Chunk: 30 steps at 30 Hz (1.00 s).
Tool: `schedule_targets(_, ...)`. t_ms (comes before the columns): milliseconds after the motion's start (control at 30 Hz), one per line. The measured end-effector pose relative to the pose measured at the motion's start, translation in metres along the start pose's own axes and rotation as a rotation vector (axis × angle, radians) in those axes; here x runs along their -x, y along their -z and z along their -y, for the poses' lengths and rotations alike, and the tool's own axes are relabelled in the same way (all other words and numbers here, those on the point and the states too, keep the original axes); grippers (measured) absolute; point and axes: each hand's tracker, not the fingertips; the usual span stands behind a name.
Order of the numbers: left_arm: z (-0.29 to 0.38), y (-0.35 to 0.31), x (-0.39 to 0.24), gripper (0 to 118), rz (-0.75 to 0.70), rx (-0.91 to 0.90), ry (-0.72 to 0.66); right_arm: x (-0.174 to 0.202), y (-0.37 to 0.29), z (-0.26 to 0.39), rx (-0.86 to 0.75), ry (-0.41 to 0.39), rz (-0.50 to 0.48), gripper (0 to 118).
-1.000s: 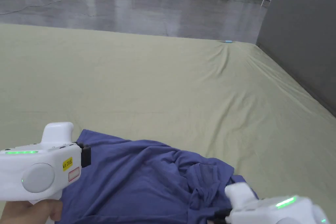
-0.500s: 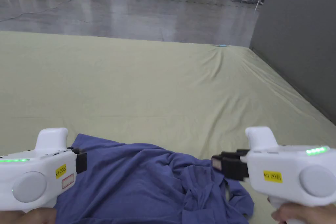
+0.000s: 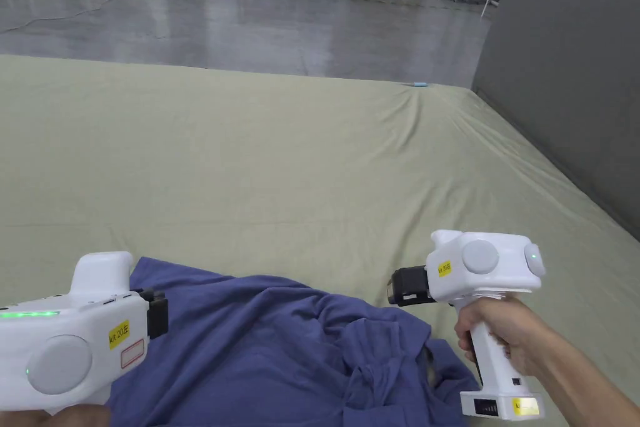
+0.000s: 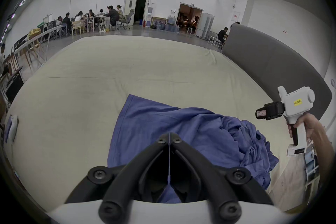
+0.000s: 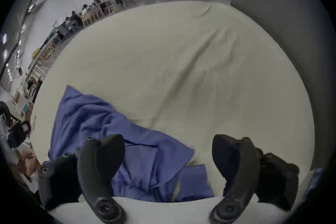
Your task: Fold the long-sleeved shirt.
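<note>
Green bedsheet (image 3: 300, 153), left gripper (image 4: 169, 137) jaws together, right gripper (image 5: 168, 153) jaws apart

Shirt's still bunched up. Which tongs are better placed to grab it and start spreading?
Right, probably. The right tongs are open, hanging over the bunched end of the blue shirt with cloth between the jaws. The left tongs are shut, empty, above the flatter part, so they must open first.

Shirt (image 3: 262, 347): plain blue-violet, no pattern. Bed sheet (image 3: 281, 172): plain pale olive-green. Left gripper (image 3: 157, 317) and right gripper (image 3: 400, 287): white housings, black jaws, yellow stickers. Headboard (image 3: 562, 72): grey. Floor (image 3: 250, 22): glossy grey.
</note>
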Motion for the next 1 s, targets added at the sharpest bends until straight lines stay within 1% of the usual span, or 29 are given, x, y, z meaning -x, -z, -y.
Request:
schedule_targets(33, -0.001, 0.002, 0.001, 0, -0.003, 0.003, -0.002, 0.000, 0.001, 0.003, 0.021, -0.010, 0.023, 98)
schedule_targets(100, -0.002, -0.001, -0.005, 0, -0.003, 0.007, -0.007, -0.004, 0.016, 0.004, 0.069, -0.034, 0.024, 98)
schedule_targets(200, -0.003, -0.002, -0.009, 0, -0.007, 0.011, -0.002, -0.009, 0.031, 0.008, 0.081, -0.021, 0.041, 98)
schedule_targets(233, -0.003, -0.005, -0.012, 0, -0.011, 0.012, 0.002, -0.009, 0.035, 0.008, 0.085, -0.019, 0.044, 96)
schedule_targets(300, -0.003, -0.005, -0.014, 0, -0.011, 0.013, 0.003, -0.005, 0.041, 0.010, 0.116, -0.029, 0.035, 86)
schedule_targets(333, -0.003, -0.004, -0.015, 0, -0.008, 0.015, 0.001, -0.002, 0.045, 0.011, 0.136, -0.039, 0.033, 84)
schedule_targets(400, -0.003, -0.004, -0.018, 0, -0.008, 0.020, -0.001, 0.006, 0.056, 0.014, 0.199, -0.082, 0.021, 77)
schedule_targets(433, -0.002, -0.003, -0.019, 0, -0.010, 0.021, -0.001, 0.009, 0.057, 0.014, 0.193, -0.084, 0.009, 67)
schedule_targets(467, -0.002, -0.002, -0.020, 0, -0.013, 0.025, 0.001, 0.013, 0.056, 0.015, 0.176, -0.096, 0.041, 56)
schedule_targets(500, -0.003, -0.001, -0.020, 0, -0.015, 0.028, 0.005, 0.014, 0.054, 0.015, 0.174, -0.094, 0.036, 43)
schedule_targets(533, -0.004, 0.001, -0.021, 0, -0.017, 0.031, 0.007, 0.015, 0.052, 0.015, 0.172, -0.094, 0.027, 16)
schedule_targets(567, -0.006, 0.004, -0.021, 0, -0.023, 0.037, 0.010, 0.017, 0.046, 0.015, 0.165, -0.099, 0.023, 1)
schedule_targets(600, -0.010, 0.009, -0.021, 0, -0.023, 0.046, 0.016, 0.019, 0.043, 0.015, 0.156, -0.116, 0.012, 1)
schedule_targets(633, -0.015, 0.015, -0.017, 0, -0.010, 0.060, 0.018, 0.021, 0.041, 0.015, 0.142, -0.142, 0.024, 1)
schedule_targets(667, -0.023, 0.023, -0.015, 0, -0.012, 0.076, -0.009, 0.022, 0.039, 0.014, 0.133, -0.173, 0.069, 1)
schedule_targets(700, -0.033, 0.033, -0.011, 0, -0.012, 0.092, -0.030, 0.021, 0.038, 0.013, 0.141, -0.149, 0.000, 1)
schedule_targets(733, -0.041, 0.043, -0.008, 15, -0.012, 0.096, -0.037, 0.021, 0.039, 0.013, 0.139, -0.145, 0.021, 1)
schedule_targets(767, -0.050, 0.058, -0.004, 53, -0.022, 0.103, -0.033, 0.020, 0.039, 0.015, 0.137, -0.147, 0.016, 1)
schedule_targets(800, -0.059, 0.075, 0.000, 83, -0.047, 0.122, -0.024, 0.018, 0.042, 0.016, 0.137, -0.147, 0.013, 1)
schedule_targets(833, -0.066, 0.090, 0.003, 88, -0.072, 0.136, -0.005, 0.015, 0.044, 0.015, 0.136, -0.139, 0.007, 1)
schedule_targets(867, -0.072, 0.108, 0.007, 88, -0.090, 0.154, 0.021, 0.013, 0.045, 0.016, 0.133, -0.113, -0.006, 1)
schedule_targets(900, -0.076, 0.128, 0.010, 88, -0.113, 0.196, 0.037, 0.012, 0.045, 0.017, 0.134, -0.105, -0.011, 1)
schedule_targets(1000, -0.081, 0.175, 0.021, 88, -0.232, 0.271, 0.070, 0.009, 0.048, 0.017, 0.132, -0.101, -0.021, 1)
